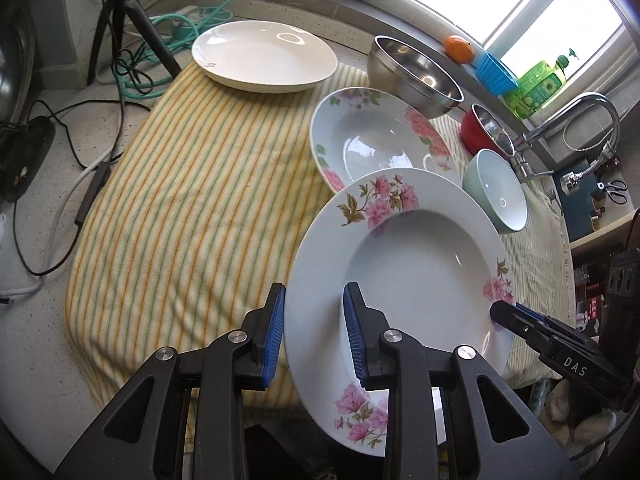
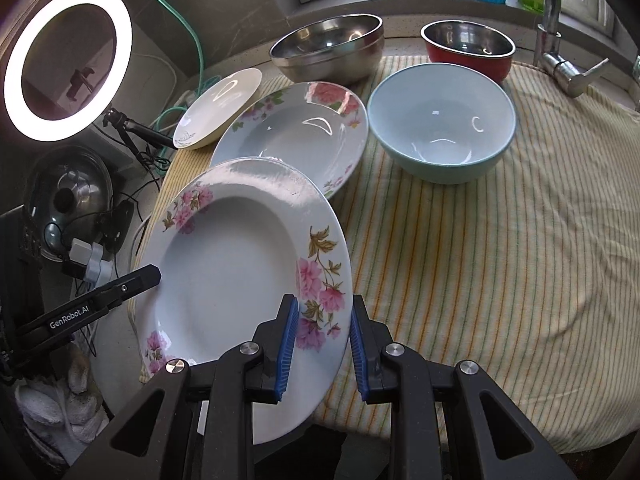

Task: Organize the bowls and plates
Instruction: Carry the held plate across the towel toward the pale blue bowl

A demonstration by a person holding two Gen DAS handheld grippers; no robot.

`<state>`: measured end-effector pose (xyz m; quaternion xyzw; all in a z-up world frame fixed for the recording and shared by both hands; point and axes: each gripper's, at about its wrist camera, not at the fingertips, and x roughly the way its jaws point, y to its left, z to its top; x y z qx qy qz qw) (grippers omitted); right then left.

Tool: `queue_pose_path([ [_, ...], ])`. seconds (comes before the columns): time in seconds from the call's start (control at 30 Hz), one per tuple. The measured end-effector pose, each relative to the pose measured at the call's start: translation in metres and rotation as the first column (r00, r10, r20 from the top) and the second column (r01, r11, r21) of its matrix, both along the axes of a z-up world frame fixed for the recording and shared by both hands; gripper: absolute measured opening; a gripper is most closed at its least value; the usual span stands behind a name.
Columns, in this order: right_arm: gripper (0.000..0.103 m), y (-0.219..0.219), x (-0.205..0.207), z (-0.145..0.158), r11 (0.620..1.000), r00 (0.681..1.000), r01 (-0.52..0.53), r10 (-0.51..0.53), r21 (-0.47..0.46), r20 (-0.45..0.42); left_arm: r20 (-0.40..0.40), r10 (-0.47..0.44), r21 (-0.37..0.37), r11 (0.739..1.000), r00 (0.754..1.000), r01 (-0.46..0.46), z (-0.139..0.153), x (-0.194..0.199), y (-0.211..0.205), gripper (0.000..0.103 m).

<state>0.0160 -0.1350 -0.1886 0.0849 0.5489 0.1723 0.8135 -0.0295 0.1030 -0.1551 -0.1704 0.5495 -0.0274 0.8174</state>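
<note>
We're gripping the floral soup plate (image 1: 404, 264) with left gripper (image 1: 314, 332) and right gripper (image 2: 324, 348), opposite rims; it's facing up, tilted.

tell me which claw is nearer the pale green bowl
Right. The right claw grips the floral plate's rim on the side facing the pale green bowl; the left claw grips the opposite rim, farther from it.

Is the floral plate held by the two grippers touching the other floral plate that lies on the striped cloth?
Cannot tell. In both wrist views the held floral plate overlaps the near rim of the other floral plate on the striped cloth; neither contact nor gap shows.
</note>
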Motion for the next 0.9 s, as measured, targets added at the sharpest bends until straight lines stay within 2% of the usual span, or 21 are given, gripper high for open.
queue_pose_path([
  [0.47, 0.023, -0.069, -0.005, 0.000, 0.997, 0.997, 0.082, -0.082, -0.011, -0.008, 0.000, -0.082, -0.012, 0.997, 0.997, 0.082, -0.004, 0.012, -0.062, 0.027],
  [0.9, 0.023, -0.103, -0.016, -0.015, 0.992, 0.990, 0.128, -0.128, -0.008, -0.057, -0.028, -0.125, -0.015, 0.992, 0.992, 0.124, -0.013, 0.017, -0.093, 0.027],
])
